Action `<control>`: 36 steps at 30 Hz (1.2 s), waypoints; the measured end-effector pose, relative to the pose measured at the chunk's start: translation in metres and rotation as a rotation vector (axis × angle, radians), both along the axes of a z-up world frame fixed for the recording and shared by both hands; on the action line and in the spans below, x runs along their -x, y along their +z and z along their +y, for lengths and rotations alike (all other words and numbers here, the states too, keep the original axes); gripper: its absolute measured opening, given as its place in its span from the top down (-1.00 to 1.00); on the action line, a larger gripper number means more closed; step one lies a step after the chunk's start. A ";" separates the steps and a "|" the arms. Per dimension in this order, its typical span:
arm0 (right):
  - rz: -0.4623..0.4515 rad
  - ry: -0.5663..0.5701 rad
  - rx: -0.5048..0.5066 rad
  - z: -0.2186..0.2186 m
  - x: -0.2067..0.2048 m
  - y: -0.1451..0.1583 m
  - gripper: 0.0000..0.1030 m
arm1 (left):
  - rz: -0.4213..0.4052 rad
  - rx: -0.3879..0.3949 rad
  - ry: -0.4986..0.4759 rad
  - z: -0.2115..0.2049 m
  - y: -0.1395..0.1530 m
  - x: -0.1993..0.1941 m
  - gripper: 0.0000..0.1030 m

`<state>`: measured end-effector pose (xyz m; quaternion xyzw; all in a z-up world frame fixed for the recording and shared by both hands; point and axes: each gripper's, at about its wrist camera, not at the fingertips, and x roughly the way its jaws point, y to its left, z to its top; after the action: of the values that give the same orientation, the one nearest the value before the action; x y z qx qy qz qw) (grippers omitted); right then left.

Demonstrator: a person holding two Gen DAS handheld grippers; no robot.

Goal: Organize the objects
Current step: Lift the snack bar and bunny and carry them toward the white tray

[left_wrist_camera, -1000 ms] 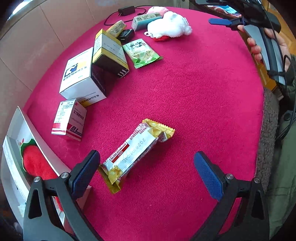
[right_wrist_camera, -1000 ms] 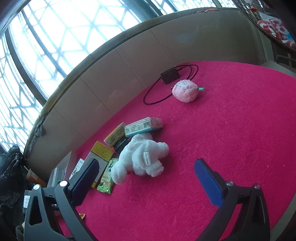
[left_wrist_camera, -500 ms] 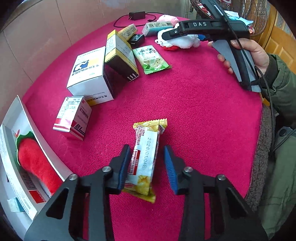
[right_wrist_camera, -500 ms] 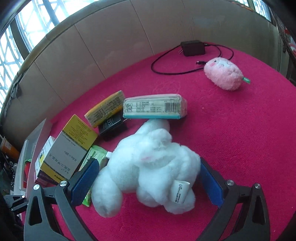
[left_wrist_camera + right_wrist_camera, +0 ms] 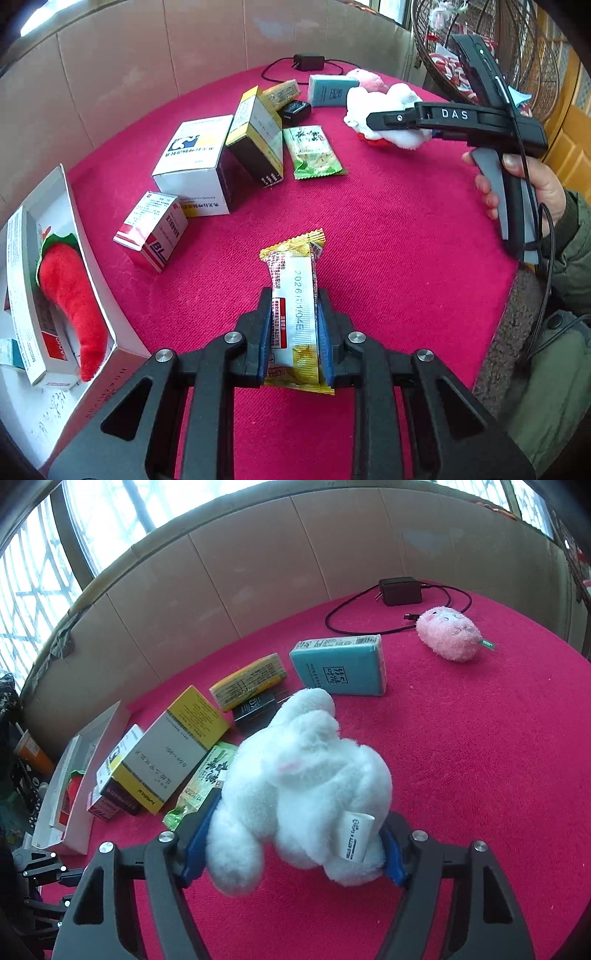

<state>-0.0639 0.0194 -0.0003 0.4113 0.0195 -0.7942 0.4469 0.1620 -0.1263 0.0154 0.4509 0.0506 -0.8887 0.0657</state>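
Left hand-held gripper [image 5: 291, 332] pinches the snack bar [image 5: 295, 314] on the red tabletop [image 5: 406, 240]; right hand-held gripper [image 5: 295, 842], jaws just closing, squeezes the white plush rabbit [image 5: 295, 794]. Only the chili toy [image 5: 72, 295] sits boxed; boxes and packets still lie scattered.

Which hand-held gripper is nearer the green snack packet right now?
Right. The right hand-held gripper, around the white plush rabbit, is beside the green snack packet; the left hand-held gripper is farther back.

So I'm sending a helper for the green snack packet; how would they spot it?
On the red tablecloth, find the cluster of boxes. The green snack packet lies flat just right of the tilted yellow-and-black box, towards the white plush rabbit. It is the only green wrapper there.
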 end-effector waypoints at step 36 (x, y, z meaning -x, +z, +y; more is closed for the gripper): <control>0.049 0.198 0.145 -0.012 -0.085 0.060 -0.44 | 0.356 -0.042 0.268 -0.016 0.053 -0.064 0.59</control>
<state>0.0215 0.0074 0.0599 0.3546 0.0135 -0.7554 0.5509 0.2255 -0.1426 0.0686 0.2773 0.1393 -0.9364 0.1641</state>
